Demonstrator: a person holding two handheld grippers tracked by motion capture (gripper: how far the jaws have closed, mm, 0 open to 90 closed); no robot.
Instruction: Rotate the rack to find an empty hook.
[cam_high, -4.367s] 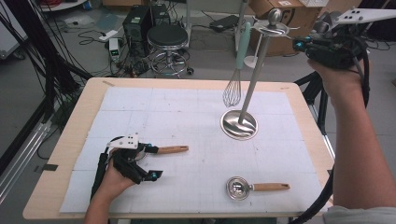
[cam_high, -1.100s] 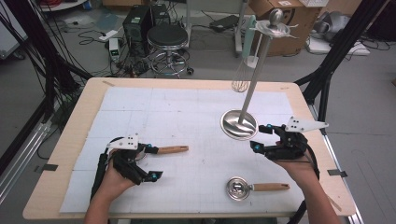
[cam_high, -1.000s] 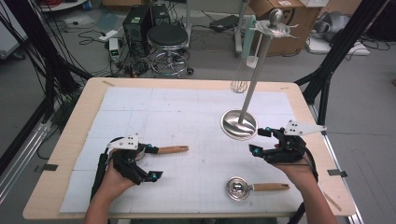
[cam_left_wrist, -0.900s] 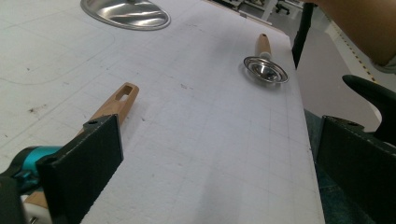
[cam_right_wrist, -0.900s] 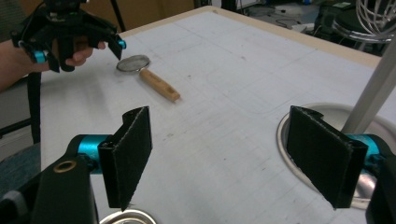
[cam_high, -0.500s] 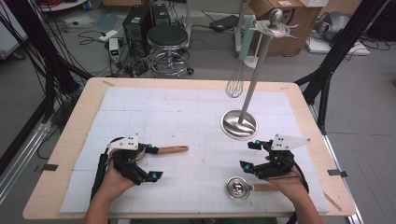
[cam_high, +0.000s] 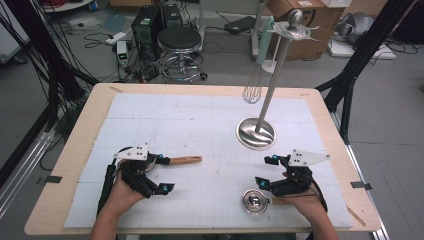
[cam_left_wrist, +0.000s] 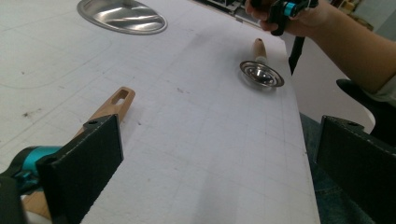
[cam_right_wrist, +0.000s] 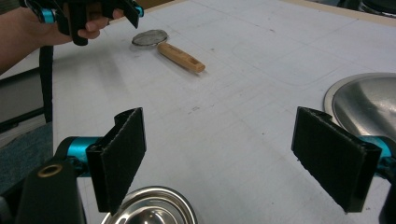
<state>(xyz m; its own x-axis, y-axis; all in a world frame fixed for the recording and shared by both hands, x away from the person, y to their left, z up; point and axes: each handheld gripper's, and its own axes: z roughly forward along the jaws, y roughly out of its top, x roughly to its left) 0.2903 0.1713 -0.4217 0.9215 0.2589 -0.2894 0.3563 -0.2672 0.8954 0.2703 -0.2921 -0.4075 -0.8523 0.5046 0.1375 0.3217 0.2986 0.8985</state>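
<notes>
A steel stand with a tall pole rises at the table's far right, and a wire whisk hangs from its top. My right gripper hovers low and open just behind a small steel ladle. Its jaws have just been opening, with nothing between them. The ladle's wooden handle runs under my right hand. My left gripper rests open at the near left. A wooden-handled skimmer lies beside its far jaw, apart from the pads.
A white gridded mat covers the wooden table. The stand's round base lies just beyond my right gripper. A stool, cables and boxes stand on the floor behind the table.
My right hand has come down from the top of the stand to just above the mat by the ladle. The whisk has swung on its hook. My left hand has stayed put.
</notes>
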